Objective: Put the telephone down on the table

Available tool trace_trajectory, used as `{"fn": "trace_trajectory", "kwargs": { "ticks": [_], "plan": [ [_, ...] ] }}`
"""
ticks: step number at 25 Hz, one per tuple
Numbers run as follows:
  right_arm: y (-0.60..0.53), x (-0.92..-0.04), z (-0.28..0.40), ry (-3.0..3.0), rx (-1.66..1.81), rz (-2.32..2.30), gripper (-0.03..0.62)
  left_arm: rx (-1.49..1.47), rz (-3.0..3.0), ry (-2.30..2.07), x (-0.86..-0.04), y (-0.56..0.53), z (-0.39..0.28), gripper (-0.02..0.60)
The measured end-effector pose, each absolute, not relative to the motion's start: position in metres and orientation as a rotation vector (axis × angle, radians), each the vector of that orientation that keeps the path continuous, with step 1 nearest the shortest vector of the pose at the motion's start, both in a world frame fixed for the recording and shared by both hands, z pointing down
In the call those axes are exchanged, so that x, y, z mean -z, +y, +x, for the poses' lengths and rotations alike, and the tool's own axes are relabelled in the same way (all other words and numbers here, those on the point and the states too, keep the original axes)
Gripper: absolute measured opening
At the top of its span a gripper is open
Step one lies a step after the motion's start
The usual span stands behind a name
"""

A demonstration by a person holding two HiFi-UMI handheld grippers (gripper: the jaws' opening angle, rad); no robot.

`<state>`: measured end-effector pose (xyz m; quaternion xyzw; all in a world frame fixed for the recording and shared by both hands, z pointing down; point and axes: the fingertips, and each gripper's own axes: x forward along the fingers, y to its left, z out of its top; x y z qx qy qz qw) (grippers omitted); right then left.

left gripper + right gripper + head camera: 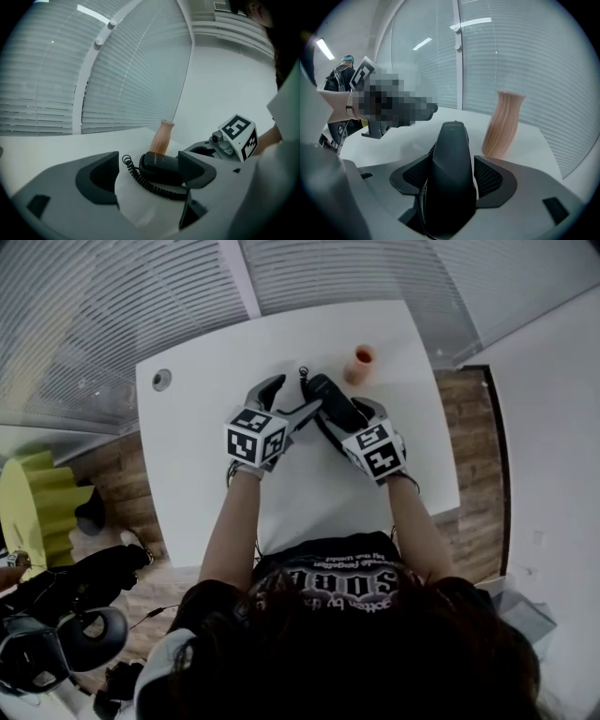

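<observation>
A black telephone handset point(333, 404) with a coiled cord point(136, 176) is over the white table point(216, 456), near its far middle. My right gripper point(354, 420) is shut on it, and in the right gripper view both ribbed pads point(487, 178) press its sides point(452, 159). My left gripper point(289, 399) sits just left of the handset with its jaws spread wide, open. In the left gripper view the handset point(161, 168) lies beyond the jaw tips, with only the cord reaching between them. Whether the handset rests on the table I cannot tell.
A small terracotta vase point(361, 364) stands upright close behind the handset, seen also as the vase point(502, 124) to its right. A round cable hole point(162, 380) marks the table's far left corner. Window blinds run behind the table. A yellow seat point(37, 502) is on the floor at left.
</observation>
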<state>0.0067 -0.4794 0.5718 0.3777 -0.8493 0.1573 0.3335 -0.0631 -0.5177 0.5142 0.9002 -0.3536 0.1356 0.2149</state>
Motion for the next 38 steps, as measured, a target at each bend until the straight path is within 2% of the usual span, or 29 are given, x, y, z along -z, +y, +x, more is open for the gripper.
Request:
{"fn": "trace_trajectory", "kwargs": {
  "ticks": [8,14,18,23,27,38],
  "plan": [
    [-0.475,-0.523,0.012,-2.332,-0.388,1.053,0.291,-0.339,2.561,-1.067,-0.475,-0.495,-0.065,0.38],
    [-0.475,-0.486,0.023,-2.432,-0.378,1.157,0.29,-0.308,2.603,-1.159,-0.448,-0.48,-0.06,0.284],
    [-0.471,-0.47,0.034,-2.483,-0.366,1.22,0.222,-0.282,2.592,-1.232,-0.439,-0.468,-0.06,0.247],
    [-0.463,-0.447,0.047,-2.514,-0.29,1.297,0.111,-0.203,2.571,-1.371,-0.413,-0.458,-0.067,0.155],
    [-0.459,-0.433,0.056,-2.504,-0.232,1.391,0.051,-0.172,2.554,-1.452,-0.4,-0.443,-0.073,0.008],
    [-0.438,-0.411,0.053,-2.537,-0.143,1.432,0.04,-0.16,2.566,-1.612,-0.377,-0.421,-0.089,0.003]
  ]
}}
